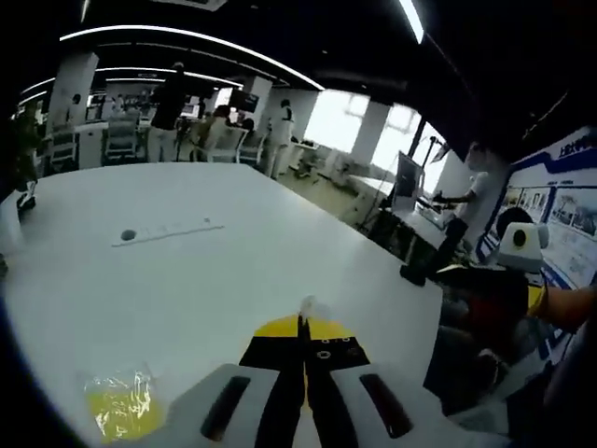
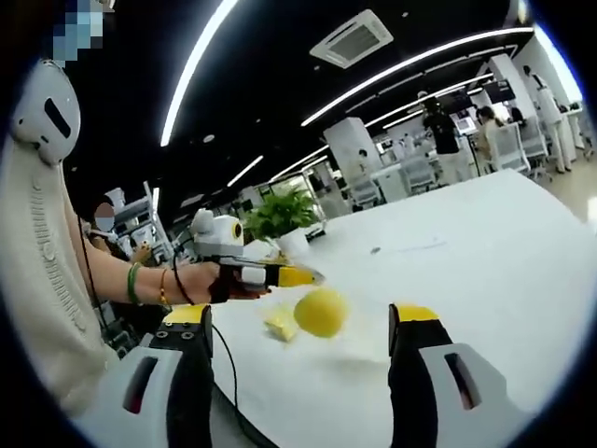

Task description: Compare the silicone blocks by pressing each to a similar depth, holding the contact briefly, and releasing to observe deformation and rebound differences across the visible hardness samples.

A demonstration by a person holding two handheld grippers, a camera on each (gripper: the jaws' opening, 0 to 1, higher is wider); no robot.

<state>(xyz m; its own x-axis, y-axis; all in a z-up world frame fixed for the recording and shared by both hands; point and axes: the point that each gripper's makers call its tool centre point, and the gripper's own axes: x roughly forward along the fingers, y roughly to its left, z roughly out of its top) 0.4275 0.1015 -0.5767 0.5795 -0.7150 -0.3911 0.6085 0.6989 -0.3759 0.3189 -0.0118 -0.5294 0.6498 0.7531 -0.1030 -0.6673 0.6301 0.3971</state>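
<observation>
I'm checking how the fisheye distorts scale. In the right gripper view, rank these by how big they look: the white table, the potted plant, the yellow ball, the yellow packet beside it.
1. white table, by far the largest.
2. potted plant.
3. yellow ball, looks blurred, and nearer the camera, so its apparent size flatters it.
4. yellow packet, partly hidden by the ball.

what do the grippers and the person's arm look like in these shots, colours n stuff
Each gripper has pale grey jaw housings with dark oval slots, black fingers and yellow tips. The left gripper shows this up close, the right gripper likewise. In the right gripper view the left gripper has a black cable hanging below it, and the person's hand wears a green bracelet and thin bands, with a cream ribbed top.
</observation>
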